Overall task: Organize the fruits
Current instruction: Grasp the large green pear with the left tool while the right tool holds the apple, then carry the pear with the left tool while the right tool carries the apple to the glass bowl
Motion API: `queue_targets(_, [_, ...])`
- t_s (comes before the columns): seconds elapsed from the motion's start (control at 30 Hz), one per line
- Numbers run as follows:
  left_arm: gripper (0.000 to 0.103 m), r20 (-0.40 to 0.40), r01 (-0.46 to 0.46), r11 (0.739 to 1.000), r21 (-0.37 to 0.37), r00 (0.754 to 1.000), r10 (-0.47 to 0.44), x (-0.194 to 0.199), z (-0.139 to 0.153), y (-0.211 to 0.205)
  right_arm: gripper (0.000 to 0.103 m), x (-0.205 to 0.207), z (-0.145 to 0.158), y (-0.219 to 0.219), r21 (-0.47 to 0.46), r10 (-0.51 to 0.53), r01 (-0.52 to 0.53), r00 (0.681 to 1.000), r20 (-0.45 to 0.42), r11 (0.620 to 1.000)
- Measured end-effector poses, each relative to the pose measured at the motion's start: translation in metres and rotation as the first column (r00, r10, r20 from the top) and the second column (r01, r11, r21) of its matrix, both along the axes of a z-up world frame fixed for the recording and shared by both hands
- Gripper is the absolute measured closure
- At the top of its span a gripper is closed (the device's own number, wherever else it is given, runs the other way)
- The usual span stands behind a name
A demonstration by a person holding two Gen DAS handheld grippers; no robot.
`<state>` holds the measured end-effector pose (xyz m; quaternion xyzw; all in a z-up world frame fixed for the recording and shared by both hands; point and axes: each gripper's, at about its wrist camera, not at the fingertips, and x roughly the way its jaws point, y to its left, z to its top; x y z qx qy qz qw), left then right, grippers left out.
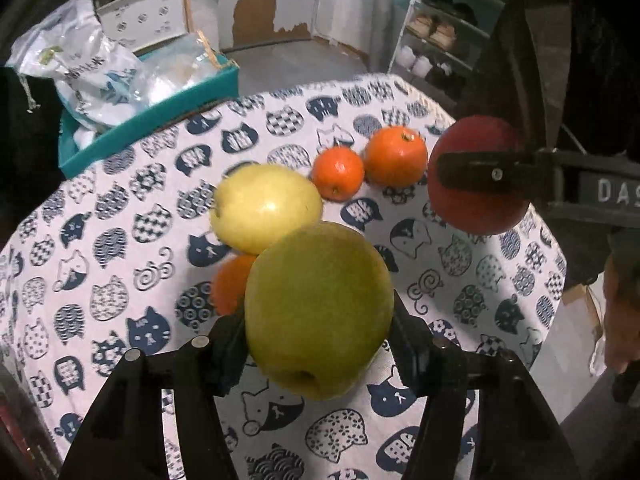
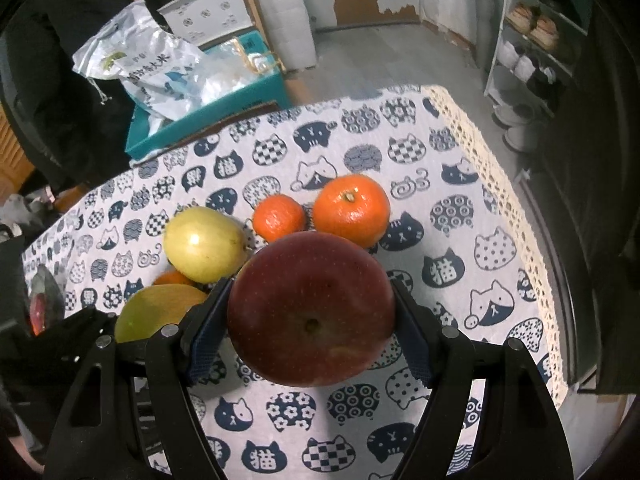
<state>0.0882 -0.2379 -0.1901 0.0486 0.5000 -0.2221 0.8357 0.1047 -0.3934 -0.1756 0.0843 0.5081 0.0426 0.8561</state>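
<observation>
Fruits point(image 2: 204, 244) on tablecloth point(image 2: 448, 272), bags point(image 2: 160, 68) in teal box point(image 2: 208, 120)

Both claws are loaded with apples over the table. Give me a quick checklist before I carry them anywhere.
1. Left claw grips the green apple: ok.
2. Right claw grips the red apple: ok.
3. Both apples lifted off the tablecloth: ok.
4. Yellow apple and two oranges below, apart from the held fruit: ok.
5. Third orange, half hidden behind the green apple: cannot tell.
6. Place to put the fruit: cannot tell.
</observation>
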Motion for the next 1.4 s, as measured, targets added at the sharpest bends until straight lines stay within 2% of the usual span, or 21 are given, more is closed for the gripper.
queue_targets(0.53, [0.04, 0.092, -0.132, 0.99, -0.05, 0.986, 0.136, -0.017, 0.071, 0.058, 0.027, -0.015, 0.055, 0.039, -0.013, 0.082, -0.081, 0.988, 0.134, 0.997])
queue_targets(1.27, [0.04, 0.188, -0.242, 0.963, -0.121, 0.947, 0.262, -0.056, 0.136, 0.137, 0.027, -0.033, 0.118, 0.108, -0.023, 0.212, -0.213, 0.943, 0.258, 0.977])
queue_targets(1.4, [0.04, 0.18, -0.265, 0.954, -0.143, 0.941, 0.288, -0.061, 0.141, 0.153, 0.027, -0.034, 0.125, 0.122, -0.019, 0.237, -0.241, 0.933, 0.269, 0.97])
